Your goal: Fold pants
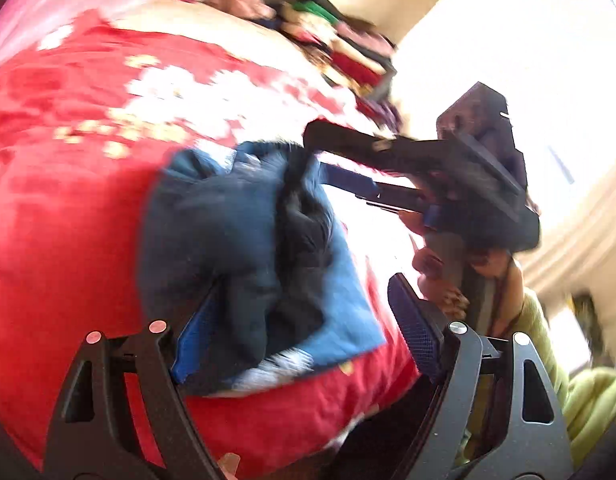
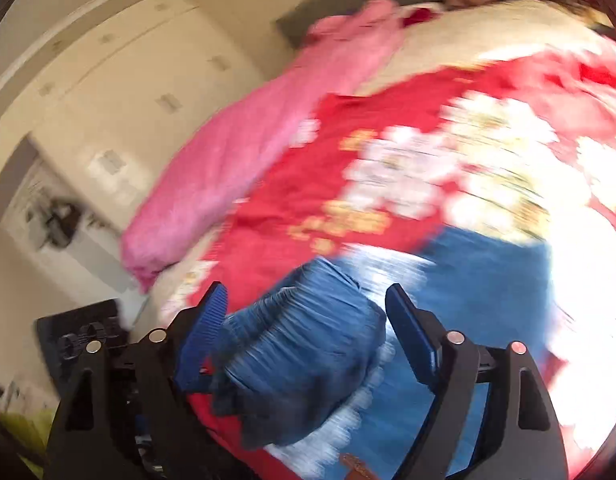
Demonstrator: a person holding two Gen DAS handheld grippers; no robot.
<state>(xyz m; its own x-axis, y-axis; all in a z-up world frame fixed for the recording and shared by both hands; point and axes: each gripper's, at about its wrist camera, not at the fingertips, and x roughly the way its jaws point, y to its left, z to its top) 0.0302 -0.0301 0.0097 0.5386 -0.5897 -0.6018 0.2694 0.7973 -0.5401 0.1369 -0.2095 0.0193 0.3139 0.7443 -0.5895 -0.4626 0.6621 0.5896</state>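
Observation:
Blue denim pants (image 1: 260, 264) lie bunched and partly folded on a red floral bedspread (image 1: 68, 184). My left gripper (image 1: 304, 328) is open just above the pants' near edge, with its jaws wide apart. The right gripper (image 1: 347, 164) shows in the left wrist view reaching in from the right over the far end of the pants. In the right wrist view the right gripper (image 2: 308, 320) is open, with a bunched fold of the pants (image 2: 300, 360) lying between its jaws. Both views are motion-blurred.
A pink blanket (image 2: 236, 148) lies along the bed's far side. A pile of mixed clothes (image 1: 339, 40) sits at the far end of the bed. Cream wardrobe doors (image 2: 108, 80) stand beyond. A green sleeve (image 1: 547, 360) is at the right.

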